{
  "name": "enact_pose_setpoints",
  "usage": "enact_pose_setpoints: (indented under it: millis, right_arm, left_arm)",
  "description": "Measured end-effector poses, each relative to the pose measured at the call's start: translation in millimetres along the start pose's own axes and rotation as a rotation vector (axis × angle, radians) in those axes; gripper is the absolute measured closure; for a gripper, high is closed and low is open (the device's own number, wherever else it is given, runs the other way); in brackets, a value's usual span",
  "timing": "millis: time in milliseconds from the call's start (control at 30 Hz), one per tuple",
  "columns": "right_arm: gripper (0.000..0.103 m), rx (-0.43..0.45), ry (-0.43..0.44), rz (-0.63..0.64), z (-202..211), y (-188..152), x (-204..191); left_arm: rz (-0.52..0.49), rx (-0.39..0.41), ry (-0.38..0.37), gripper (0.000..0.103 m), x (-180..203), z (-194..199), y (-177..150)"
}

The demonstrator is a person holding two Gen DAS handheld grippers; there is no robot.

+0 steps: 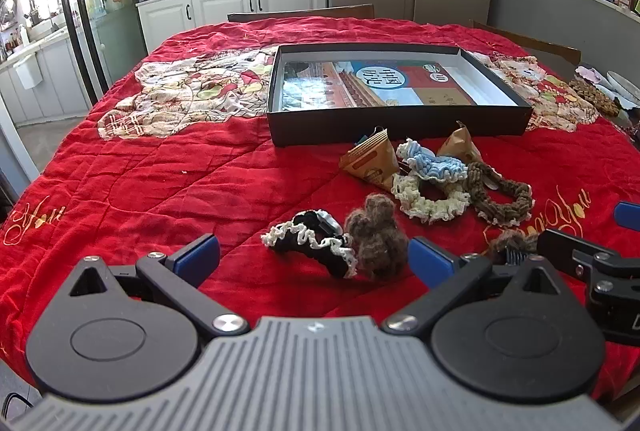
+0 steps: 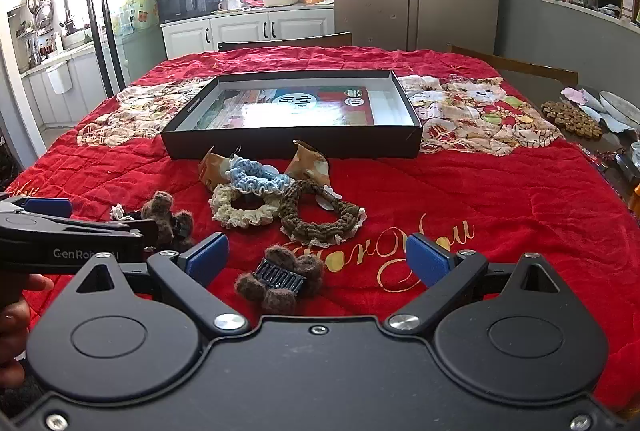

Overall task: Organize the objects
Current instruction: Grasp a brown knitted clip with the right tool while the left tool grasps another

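A red quilted cloth [image 1: 160,183] covers the table, and a shallow black box [image 1: 400,127] sits open at the upper middle of both views, with a printed sheet lying flat inside it. The left gripper [image 1: 314,259] fills the bottom of its own view, its 2 blue-padded fingers [image 1: 198,257] spread wide with nothing pinched between them. Just beyond its tips, near the centre of that frame, lie a black scrunchie with white trim [image 1: 312,241] and, touching it on the right, a fuzzy brown hair clip [image 1: 378,241]. The right gripper [image 2: 316,257] likewise has its fingers [image 2: 428,259] spread apart and empty; a second fuzzy brown clip with dark teeth [image 2: 280,279] lies on the cloth between them, untouched, in the lower middle of the right wrist view. Farther up, just in front of the box, sits a cluster: a blue scrunchie [image 2: 258,179] resting on a cream scrunchie [image 2: 242,209], a brown scrunchie [image 2: 320,221] to their right, and 2 tan paper packets [image 2: 310,161] behind them.
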State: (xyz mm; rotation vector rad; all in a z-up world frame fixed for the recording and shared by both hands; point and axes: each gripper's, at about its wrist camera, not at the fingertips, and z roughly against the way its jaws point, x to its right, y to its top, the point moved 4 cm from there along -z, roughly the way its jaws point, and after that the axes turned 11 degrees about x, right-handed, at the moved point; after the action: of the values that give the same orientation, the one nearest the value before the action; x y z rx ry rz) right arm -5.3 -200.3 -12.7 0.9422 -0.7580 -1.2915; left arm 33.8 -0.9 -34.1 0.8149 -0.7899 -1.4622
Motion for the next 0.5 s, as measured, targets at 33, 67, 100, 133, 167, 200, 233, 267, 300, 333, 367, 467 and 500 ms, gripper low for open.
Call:
enact_pose_setpoints:
  millis: [33, 67, 100, 133, 167, 200, 233, 267, 300, 333, 367, 467, 500]
  right_arm:
    - [0.007, -0.004, 0.0, 0.0, -0.8, -0.5, 0.0]
    - [0.007, -0.007, 0.002, -0.002, -1.3, -1.6, 0.7]
    - [0.007, -0.01, 0.003, -0.003, -2.1, -2.2, 1.0]
    - [0.007, -0.015, 0.003, -0.006, -3.1, -2.9, 1.5]
    - [0.007, -0.021, 0.003, -0.01, -4.3, -3.6, 2.1]
    - [0.007, -0.026, 0.004, -0.014, -5.4, -4.2, 2.6]
    - [0.007, -0.03, 0.008, -0.015, -6.4, -5.1, 2.9]
    - [0.007, -0.031, 0.012, -0.014, -7.2, -5.8, 3.5]
    - [0.007, -0.031, 0.013, -0.01, -7.6, -6.7, 3.8]
    - [0.008, -0.032, 0.018, -0.005, -8.4, -7.6, 3.6]
    - [0.009, -0.032, 0.026, 0.004, -8.8, -8.3, 2.8]
    - [0.015, -0.036, 0.034, 0.038, -12.9, -11.8, -2.3]
    - [0.018, -0.042, 0.038, 0.045, -14.9, -13.1, -3.4]
  left_arm:
    - [0.0, -0.002, 0.0, 0.0, -0.2, -0.6, -0.5]
    - [-0.001, -0.005, -0.001, 0.0, -0.3, -1.4, -0.9]
    - [-0.003, -0.008, -0.003, 0.0, -0.3, -2.4, -1.2]
    - [-0.005, -0.011, -0.008, 0.0, -0.3, -3.8, -1.6]
    - [-0.009, -0.014, -0.015, 0.0, -0.1, -5.3, -2.1]
    - [-0.019, -0.012, -0.029, 0.0, 0.3, -6.8, -2.7]
    - [-0.038, -0.005, -0.046, 0.0, 0.4, -8.9, -2.9]
    - [-0.052, 0.001, -0.052, 0.0, 0.2, -11.0, -3.1]
    - [-0.064, 0.004, -0.059, 0.0, -0.2, -13.5, -3.5]
    - [-0.071, 0.003, -0.075, 0.0, -1.0, -16.3, -4.3]
    - [-0.074, 0.0, -0.099, 0.0, -1.6, -18.9, -5.1]
    - [-0.078, 0.002, -0.151, 0.0, -1.6, -23.9, -7.2]
    - [-0.081, 0.004, -0.165, 0.0, -0.9, -25.4, -7.9]
